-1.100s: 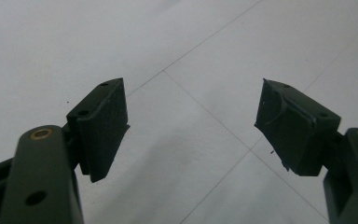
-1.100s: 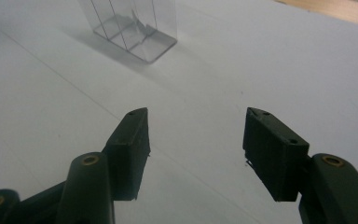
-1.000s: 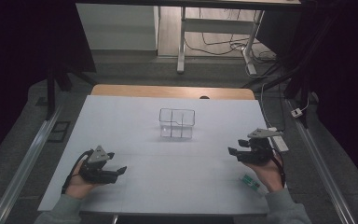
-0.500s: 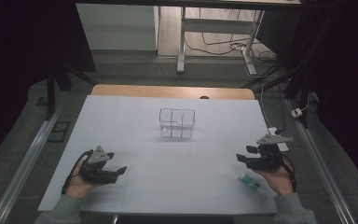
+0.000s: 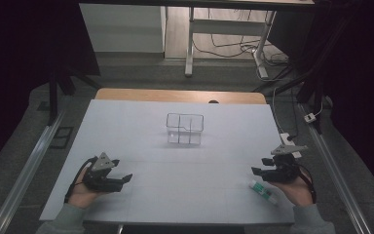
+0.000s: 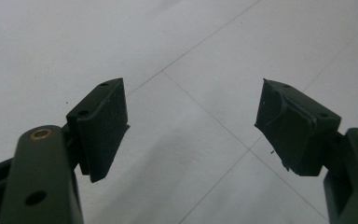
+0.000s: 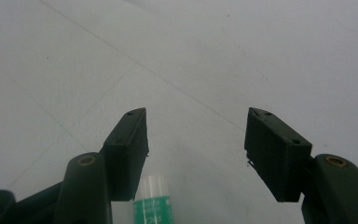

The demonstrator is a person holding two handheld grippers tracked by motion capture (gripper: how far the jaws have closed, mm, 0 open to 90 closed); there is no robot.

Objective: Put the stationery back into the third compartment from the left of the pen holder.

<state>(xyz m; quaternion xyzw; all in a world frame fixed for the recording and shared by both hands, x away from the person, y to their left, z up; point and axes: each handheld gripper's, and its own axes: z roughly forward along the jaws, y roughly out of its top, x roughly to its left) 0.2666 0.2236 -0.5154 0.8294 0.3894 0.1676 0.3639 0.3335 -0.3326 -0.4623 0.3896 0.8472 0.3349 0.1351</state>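
Observation:
A small white tube with a green label (image 5: 262, 189) lies on the white table (image 5: 185, 156) near the front right corner. My right gripper (image 5: 258, 172) hangs just above and beside it, held open; in the right gripper view the tube (image 7: 151, 200) pokes up from the bottom edge next to the left jaw, and the gripper (image 7: 193, 140) has nothing between its pads. My left gripper (image 5: 124, 180) rests low at the front left, also open, and the left gripper view has its jaws (image 6: 191, 126) spread wide over bare table.
A clear plastic organizer box with compartments (image 5: 185, 128) stands at the table's middle, toward the far side. A wooden strip (image 5: 175, 95) runs along the far edge. Metal rails (image 5: 24, 170) flank the table. A power strip and cables (image 5: 292, 141) lie off the right edge.
My right gripper has pulled back toward the front right and dropped lower, ending close over the tube. The left gripper has stayed in place.

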